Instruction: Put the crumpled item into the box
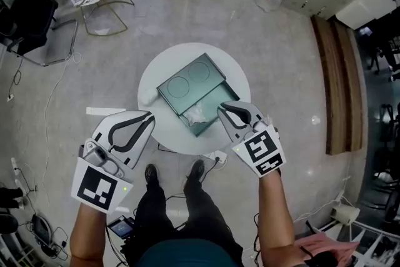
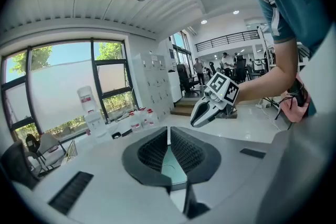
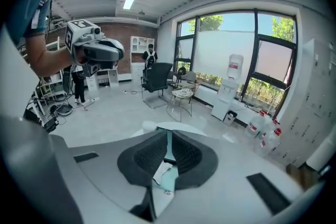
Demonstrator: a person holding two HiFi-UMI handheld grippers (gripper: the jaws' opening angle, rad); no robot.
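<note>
Apparently the job is all but done: the crumpled item (image 1: 197, 114) lies inside the open box (image 1: 201, 129) on the round worktop (image 1: 161, 69), with the left gripper (image 1: 149, 116) and right gripper (image 1: 222, 110) nearby, jaws clenched on nothing.

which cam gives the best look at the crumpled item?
Head view: the crumpled item lies in plain sight from above in the open box. Right gripper view shows only a white sliver of it past the jaws. Left gripper view shows teal box surface, no item.
</note>
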